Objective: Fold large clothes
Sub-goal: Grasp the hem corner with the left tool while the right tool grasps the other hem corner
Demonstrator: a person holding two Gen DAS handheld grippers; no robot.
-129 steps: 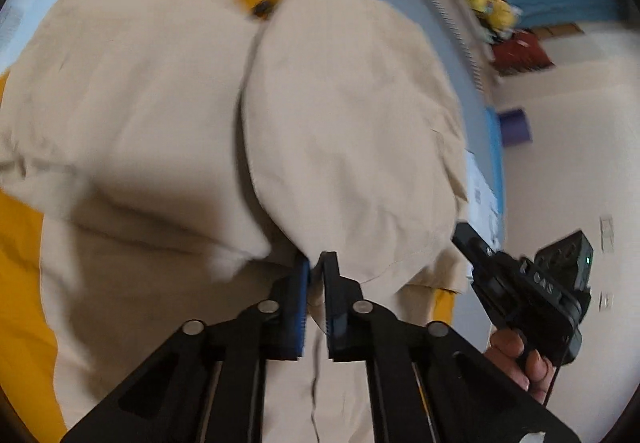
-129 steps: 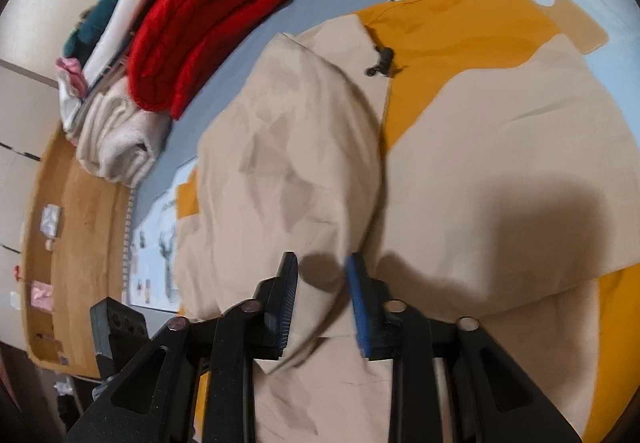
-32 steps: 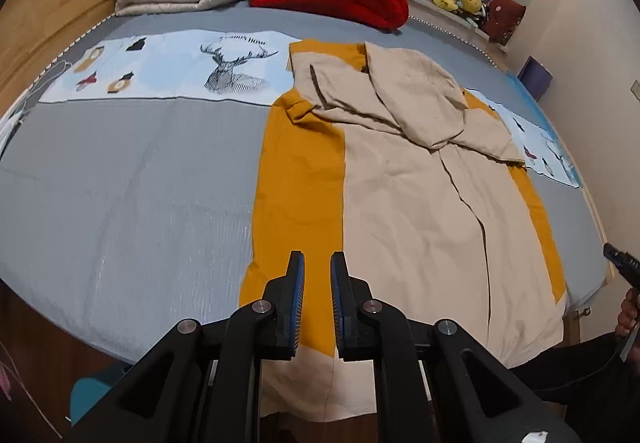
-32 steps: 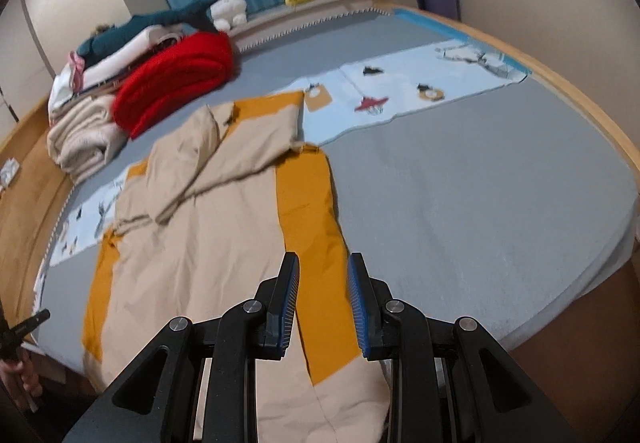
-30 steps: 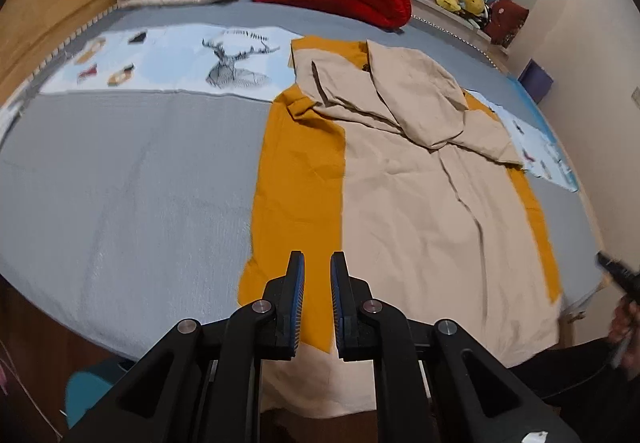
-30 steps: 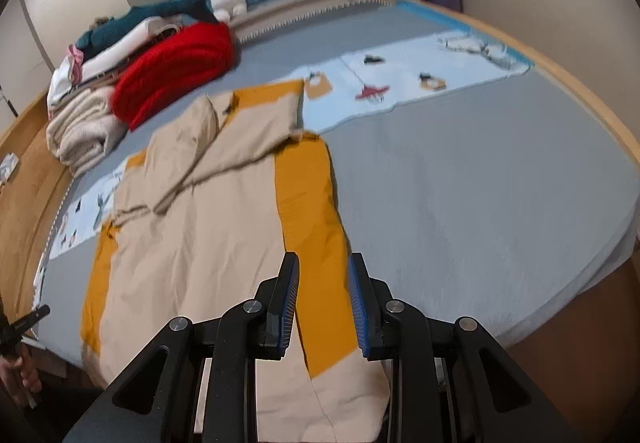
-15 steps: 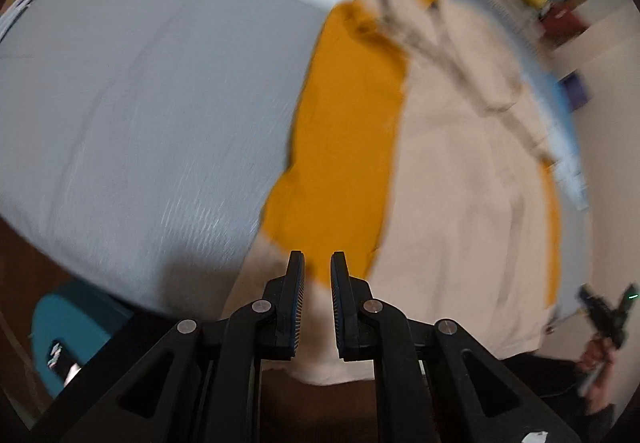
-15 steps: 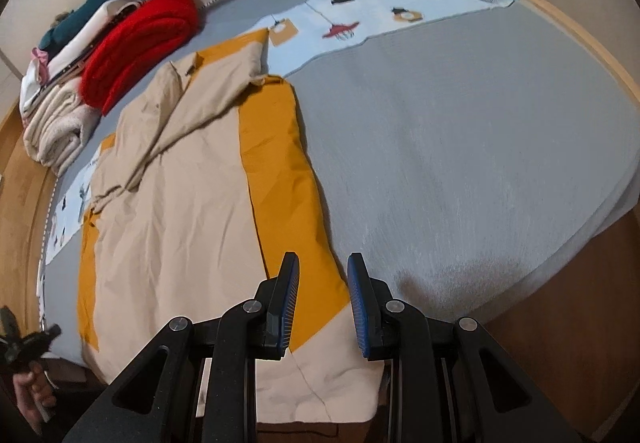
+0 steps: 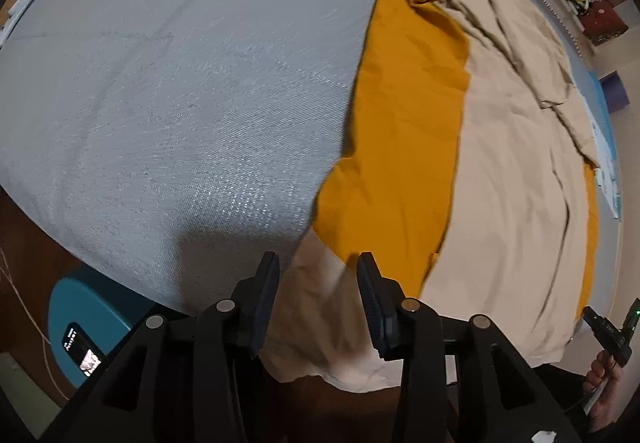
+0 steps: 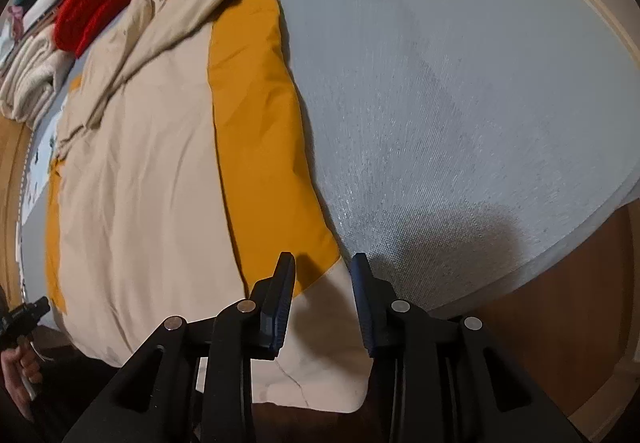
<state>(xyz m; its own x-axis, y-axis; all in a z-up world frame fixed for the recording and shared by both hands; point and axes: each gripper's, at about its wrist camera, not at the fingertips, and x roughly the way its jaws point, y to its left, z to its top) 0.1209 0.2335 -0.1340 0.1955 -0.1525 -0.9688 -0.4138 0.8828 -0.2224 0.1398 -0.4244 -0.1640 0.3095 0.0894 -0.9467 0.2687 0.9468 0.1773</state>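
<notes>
No writing can be read in either view. The small lit screen (image 9: pixel 82 353) on the teal round object (image 9: pixel 92 319) under the bed's near edge is too blurred to make out.

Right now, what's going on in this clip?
A person with a handheld gripper in each hand is folding a large beige-and-mustard garment spread on a grey bed. Its sleeves are already folded in across the chest. The left gripper and the right gripper are both open, each poised over a bottom corner of the hem where it hangs over the bed edge. Neither has gripped the cloth yet.
</notes>
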